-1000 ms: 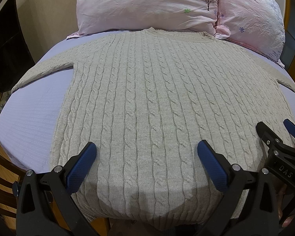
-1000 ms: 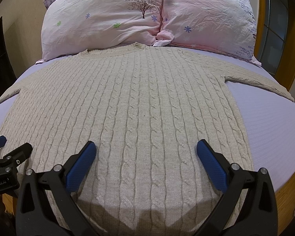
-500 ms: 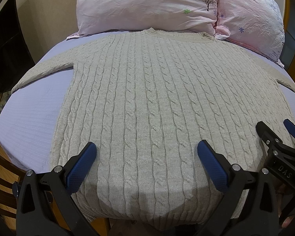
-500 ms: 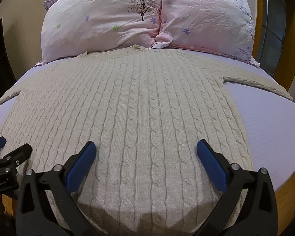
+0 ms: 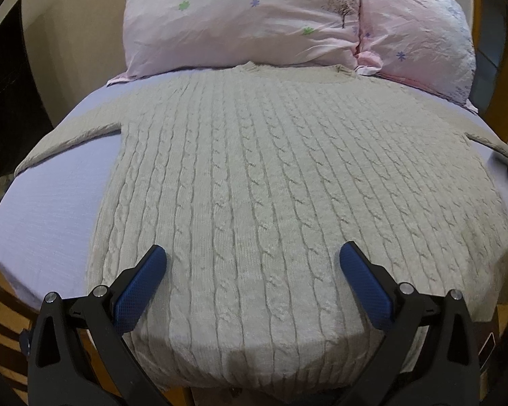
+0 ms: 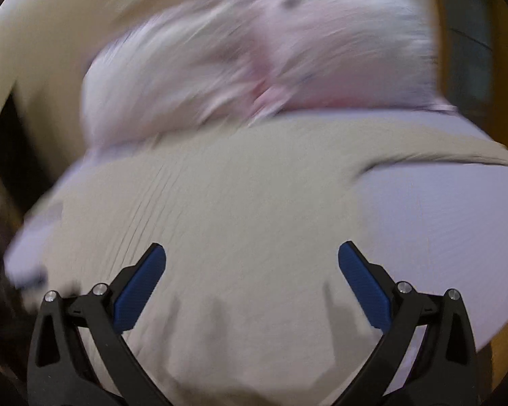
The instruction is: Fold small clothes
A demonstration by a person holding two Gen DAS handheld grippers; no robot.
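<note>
Lying flat, front up, on bed: beige cable-knit sweater (image 5: 271, 186), chunky vertical braided ribs, sleeves spread sideways, neckline touching pink floral pillows (image 5: 254, 23). Hem hangs slightly over near bed edge. Lavender bedsheet (image 5: 47, 209), fine ribbed weave, shows beside sweater. Left gripper (image 5: 253, 264) over hem, jaws wide apart, holding nothing. Right gripper (image 6: 252, 264) likewise spread, empty; right view motion-blurred.

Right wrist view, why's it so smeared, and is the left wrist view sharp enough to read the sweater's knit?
Right wrist view: motion blur smears the pillows and sweater; only the right gripper, jaws open, stays crisp. Left wrist view: sharp, cable pattern clear on the sweater, fisheye bulging at the edges, the left gripper open.
</note>
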